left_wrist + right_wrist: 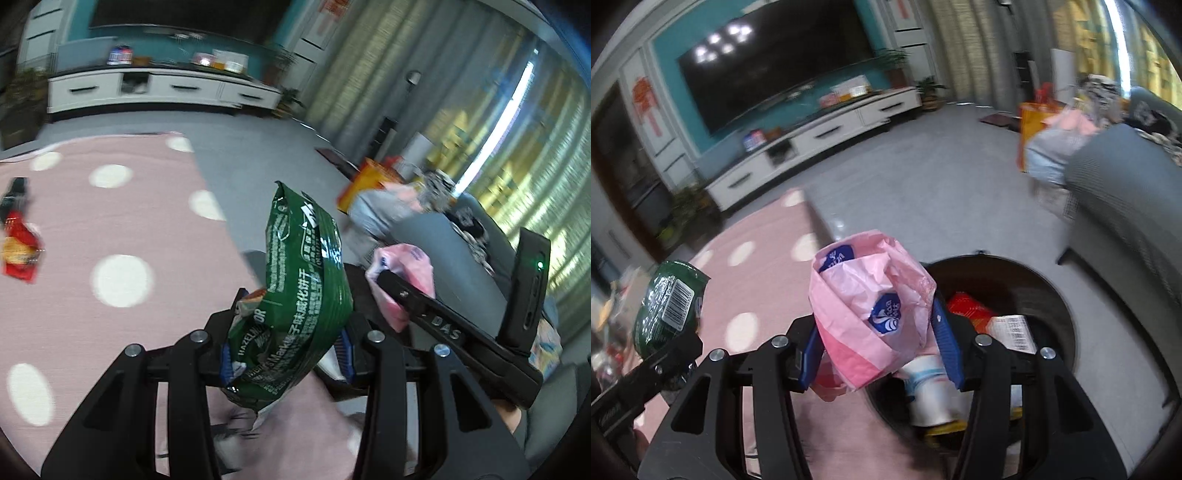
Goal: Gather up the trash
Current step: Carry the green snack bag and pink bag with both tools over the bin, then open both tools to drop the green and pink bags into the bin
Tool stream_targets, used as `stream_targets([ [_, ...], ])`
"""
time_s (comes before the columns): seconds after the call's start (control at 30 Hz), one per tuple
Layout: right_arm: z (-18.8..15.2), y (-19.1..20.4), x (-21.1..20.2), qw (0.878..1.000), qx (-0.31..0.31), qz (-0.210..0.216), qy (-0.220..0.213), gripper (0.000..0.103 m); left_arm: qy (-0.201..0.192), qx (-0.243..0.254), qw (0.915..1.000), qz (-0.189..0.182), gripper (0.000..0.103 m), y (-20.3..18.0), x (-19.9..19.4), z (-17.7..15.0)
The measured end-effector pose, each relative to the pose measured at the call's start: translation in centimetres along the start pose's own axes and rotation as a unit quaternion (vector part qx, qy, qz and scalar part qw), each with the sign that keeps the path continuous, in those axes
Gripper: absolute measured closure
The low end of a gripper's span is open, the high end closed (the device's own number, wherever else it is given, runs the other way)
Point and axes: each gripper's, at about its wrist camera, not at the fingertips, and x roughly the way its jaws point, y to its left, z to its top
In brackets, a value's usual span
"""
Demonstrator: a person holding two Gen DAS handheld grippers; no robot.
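Note:
My left gripper (286, 360) is shut on a crumpled green snack wrapper (306, 280), held above the pink dotted rug (110, 229). My right gripper (879, 350) is shut on a pink plastic tissue wrapper (871, 310), held at the near left rim of a round black trash bin (1049, 295). The bin holds a red packet (971, 308), a white paper cup (934, 391) and other rubbish. The green wrapper also shows in the right wrist view (670, 306), and the pink wrapper in the left wrist view (406, 273). A red snack packet (20, 247) lies on the rug at far left.
A grey sofa (1126, 206) stands right of the bin. An orange bag and piled clothes (1049, 140) sit beyond it. A white TV cabinet (820, 144) with a TV runs along the far wall. Grey floor (923, 177) lies between.

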Motion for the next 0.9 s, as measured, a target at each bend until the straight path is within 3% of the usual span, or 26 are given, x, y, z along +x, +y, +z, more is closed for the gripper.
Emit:
stream_targets([
  [0.23,-0.1,-3.9,0.4,0.999,0.024,-0.028,0.011,0.049,0.053,0.022,0.9972,-0.048,0.060,-3.9,5.6,-0.9],
  [0.63,-1.1,-9.1,-0.2,0.996,0.078,-0.045,0.022,0.049,0.116,0.048,0.9889,-0.079,0.053,-7.1,11.7,-0.9],
  [0.73,-1.0,-9.3,-0.3,0.995,0.076,-0.053,0.023,0.048,0.114,0.049,0.9885,-0.086,0.037,-7.3,11.8,-0.9],
  [0.8,-1.0,-9.5,-0.4,0.995,0.083,-0.051,0.026,0.045,0.108,0.047,0.9895,-0.084,0.020,-7.2,11.6,-0.6],
  [0.9,-1.0,-9.7,-0.6,0.994,0.089,-0.051,0.027,0.040,0.095,0.041,0.9917,-0.076,0.014,-6.2,10.7,-0.1],
])
